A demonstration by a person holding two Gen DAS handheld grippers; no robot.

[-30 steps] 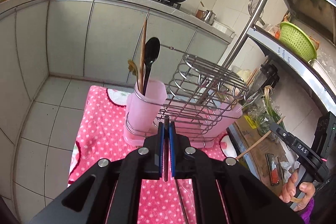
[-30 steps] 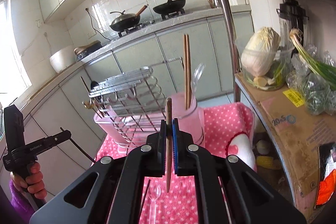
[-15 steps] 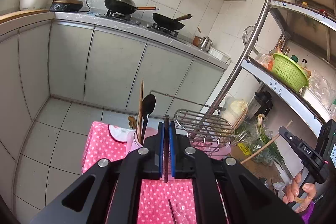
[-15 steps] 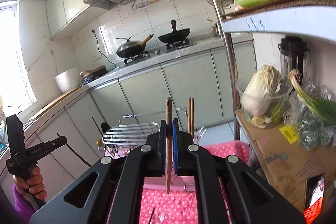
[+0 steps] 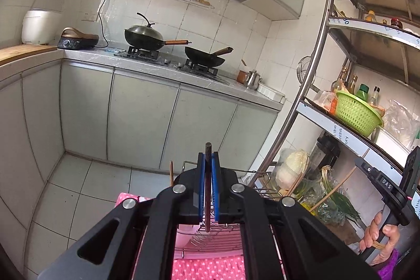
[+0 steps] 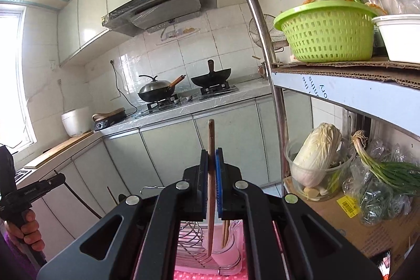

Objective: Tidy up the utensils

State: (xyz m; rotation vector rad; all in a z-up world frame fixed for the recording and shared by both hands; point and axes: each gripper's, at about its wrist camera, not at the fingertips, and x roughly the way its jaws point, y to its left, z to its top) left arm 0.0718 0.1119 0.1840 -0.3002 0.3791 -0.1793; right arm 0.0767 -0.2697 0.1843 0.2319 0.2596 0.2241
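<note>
My left gripper [image 5: 207,162] is shut on a dark chopstick [image 5: 208,201] held upright, high above the wire utensil rack [image 5: 218,235]. My right gripper [image 6: 211,159] is shut on a light wooden chopstick [image 6: 210,196], also upright, above the pink holder [image 6: 231,248] with two wooden chopsticks [image 6: 225,232] standing in it. The left gripper with its dark chopstick [image 6: 105,206] shows at the left edge of the right wrist view; the right gripper with its chopstick [image 5: 333,188] shows at the right in the left wrist view.
A pink dotted cloth [image 5: 210,267] covers the table below. A metal shelf post [image 6: 273,85] and shelves with a green basket [image 6: 325,33], cabbage [image 6: 315,156] and scallions stand close on the right. Cabinets and a stove with two woks [image 5: 149,38] lie ahead.
Both grippers have tilted and risen, each with its chopstick. The rack and pink holder have dropped to the bottom of both views, largely hidden behind the grippers.
</note>
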